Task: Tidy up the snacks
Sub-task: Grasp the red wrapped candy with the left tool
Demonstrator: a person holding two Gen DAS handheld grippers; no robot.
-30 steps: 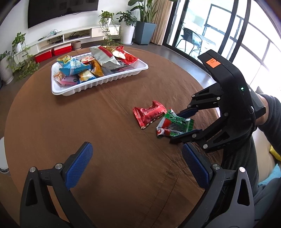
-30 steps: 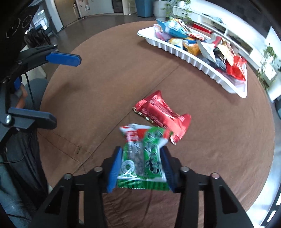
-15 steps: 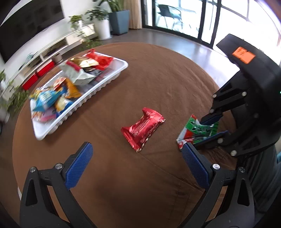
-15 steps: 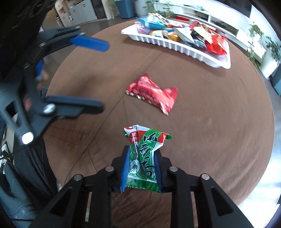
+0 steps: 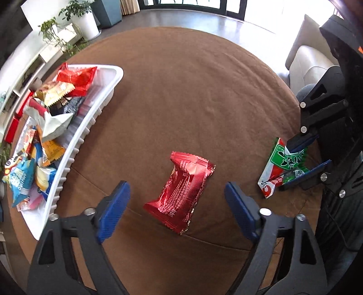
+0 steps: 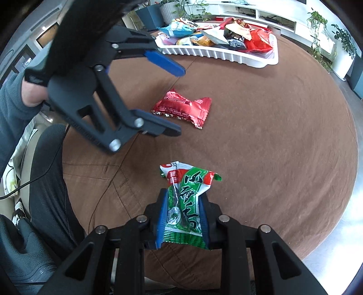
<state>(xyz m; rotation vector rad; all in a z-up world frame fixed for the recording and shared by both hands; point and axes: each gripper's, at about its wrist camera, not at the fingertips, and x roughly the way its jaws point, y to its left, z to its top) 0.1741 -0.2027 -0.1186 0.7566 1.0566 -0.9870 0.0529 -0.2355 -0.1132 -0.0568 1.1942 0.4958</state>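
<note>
A red snack packet [image 5: 181, 192] lies flat on the brown round table [image 5: 192, 102]; it also shows in the right wrist view [image 6: 183, 109]. My left gripper [image 5: 177, 206] is open, its blue pads on either side of the packet's near end, above it. My right gripper [image 6: 182, 220] is shut on a green and red snack packet [image 6: 188, 204], held just above the table near its edge; the same packet shows in the left wrist view [image 5: 281, 165]. A white tray [image 5: 99, 109] holds several snack packets at the left.
The tray [image 6: 226, 54] lies at the table's far side in the right wrist view. The left gripper [image 6: 172, 97] hangs over the table's left part there. A sofa [image 5: 306, 65] and potted plants [image 5: 77, 20] stand beyond the table.
My left gripper has moved forward and down over the red packet, which now lies between its pads. My right gripper has shut tighter on the green packet and lifted it slightly.
</note>
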